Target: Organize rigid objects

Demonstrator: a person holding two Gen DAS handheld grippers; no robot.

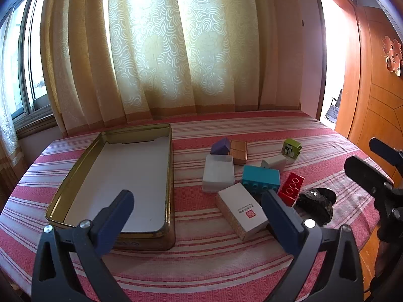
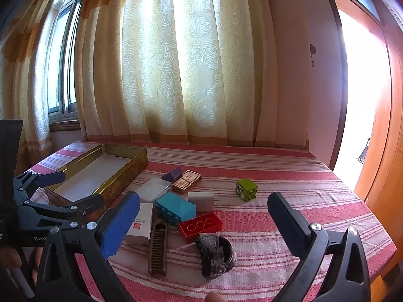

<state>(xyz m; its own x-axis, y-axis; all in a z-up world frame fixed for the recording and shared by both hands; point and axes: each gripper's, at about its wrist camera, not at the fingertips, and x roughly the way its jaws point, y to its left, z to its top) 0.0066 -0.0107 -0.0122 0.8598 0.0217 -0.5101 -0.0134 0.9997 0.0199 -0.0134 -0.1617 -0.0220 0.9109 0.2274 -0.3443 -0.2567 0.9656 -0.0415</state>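
An open gold tin [image 1: 171, 176] with a white floor lies at the left of the striped table. To its right is a cluster: white carton [image 1: 241, 210], teal brick [image 1: 260, 177], red brick [image 1: 291, 187], translucent box [image 1: 217, 172], copper box [image 1: 238, 151], purple block [image 1: 220, 146], small white block [image 1: 273, 162], green cube [image 1: 291, 147]. My left gripper [image 1: 197, 196] hovers open above the tin's near right corner, holding nothing. My right gripper [image 2: 204, 198] is open above the table's front, over the red brick [image 2: 200, 226] and a black bangle [image 2: 216, 254].
A brown comb [image 2: 158, 246] lies beside the white carton [image 2: 139, 224]. The red-and-white striped cloth [image 2: 289, 201] covers the table, bare on the right. Curtains [image 2: 189, 75] hang behind the far edge. A wooden door [image 1: 372, 88] stands at the right.
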